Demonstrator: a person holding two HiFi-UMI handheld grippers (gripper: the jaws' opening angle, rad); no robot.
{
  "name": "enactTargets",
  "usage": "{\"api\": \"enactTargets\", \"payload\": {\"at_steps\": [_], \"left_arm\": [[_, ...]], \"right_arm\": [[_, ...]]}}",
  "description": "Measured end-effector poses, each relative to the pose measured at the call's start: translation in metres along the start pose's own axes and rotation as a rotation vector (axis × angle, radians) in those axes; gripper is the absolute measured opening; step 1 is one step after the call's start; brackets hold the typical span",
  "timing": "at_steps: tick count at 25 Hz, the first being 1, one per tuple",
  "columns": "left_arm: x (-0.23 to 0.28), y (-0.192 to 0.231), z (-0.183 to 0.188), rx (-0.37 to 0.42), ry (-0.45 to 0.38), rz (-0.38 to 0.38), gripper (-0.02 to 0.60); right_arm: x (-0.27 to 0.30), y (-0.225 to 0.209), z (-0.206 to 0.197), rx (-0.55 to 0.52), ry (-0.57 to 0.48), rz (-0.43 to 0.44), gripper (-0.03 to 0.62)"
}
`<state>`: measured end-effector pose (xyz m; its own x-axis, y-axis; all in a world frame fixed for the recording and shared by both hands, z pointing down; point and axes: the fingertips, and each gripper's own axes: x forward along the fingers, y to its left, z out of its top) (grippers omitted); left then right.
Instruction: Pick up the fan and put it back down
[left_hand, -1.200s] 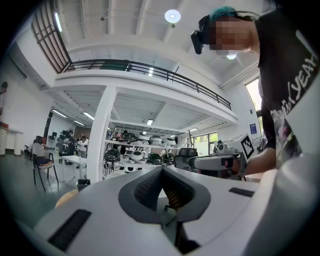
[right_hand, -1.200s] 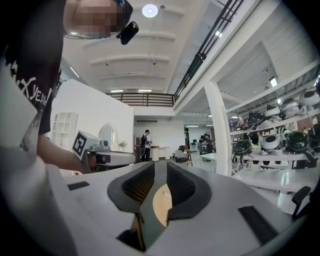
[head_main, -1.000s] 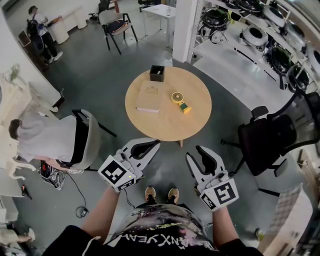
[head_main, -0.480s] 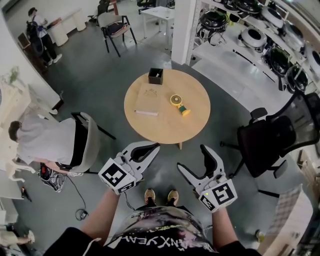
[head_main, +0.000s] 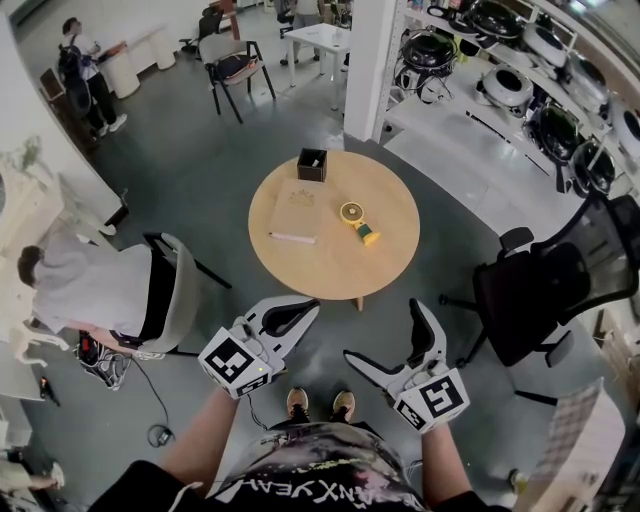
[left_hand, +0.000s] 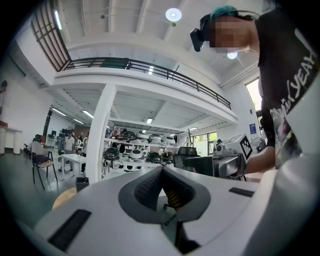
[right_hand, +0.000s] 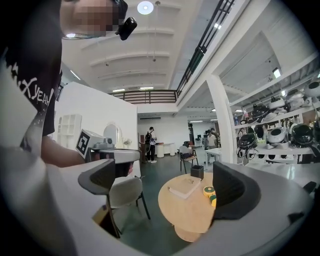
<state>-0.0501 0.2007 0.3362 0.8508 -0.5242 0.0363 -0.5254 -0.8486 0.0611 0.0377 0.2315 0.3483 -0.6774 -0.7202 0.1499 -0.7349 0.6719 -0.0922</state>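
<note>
The small yellow fan (head_main: 357, 220) with a green base lies on the round wooden table (head_main: 340, 262), out ahead of both grippers and untouched. It shows again as the fan (right_hand: 208, 190) on the table (right_hand: 187, 210) in the right gripper view. My left gripper (head_main: 303, 308) is held level over the floor with its jaws shut and empty; its tips meet in the left gripper (left_hand: 162, 168) view. My right gripper (head_main: 385, 335) hangs beside it. Its jaws have just been opening and now stand wide with nothing between them, as the right gripper (right_hand: 165, 186) view shows.
A tan book (head_main: 295, 210) and a black box (head_main: 312, 163) share the table. A grey chair (head_main: 172, 285) with a seated person (head_main: 80, 285) stands at the left. A black office chair (head_main: 530, 290) is at the right, a white column (head_main: 368, 55) and shelves (head_main: 520, 75) behind.
The right gripper's jaws have spread from nearly closed to wide open. The left gripper stays shut in the same place. The fan has not moved.
</note>
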Motion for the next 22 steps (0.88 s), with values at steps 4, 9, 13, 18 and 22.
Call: {"api": "enactTargets", "payload": {"at_steps": [4, 9, 13, 18, 22], "left_arm": [[-0.001, -0.001, 0.002, 0.001, -0.001, 0.002, 0.012], [0.001, -0.001, 0.005, 0.003, 0.002, 0.003, 0.012], [0.005, -0.003, 0.004, 0.007, 0.002, 0.004, 0.012], [0.011, -0.01, 0.005, 0.012, 0.004, 0.01, 0.012], [0.019, -0.019, 0.006, 0.021, 0.006, 0.021, 0.012]], "right_arm": [[-0.001, -0.001, 0.0, 0.001, 0.008, 0.003, 0.588], [-0.003, -0.004, 0.002, 0.002, 0.01, 0.003, 0.588], [-0.004, -0.006, 0.0, -0.015, 0.019, 0.011, 0.588], [-0.014, -0.013, -0.001, -0.016, 0.018, 0.01, 0.587], [-0.025, -0.022, -0.001, -0.018, 0.01, 0.016, 0.587]]}}
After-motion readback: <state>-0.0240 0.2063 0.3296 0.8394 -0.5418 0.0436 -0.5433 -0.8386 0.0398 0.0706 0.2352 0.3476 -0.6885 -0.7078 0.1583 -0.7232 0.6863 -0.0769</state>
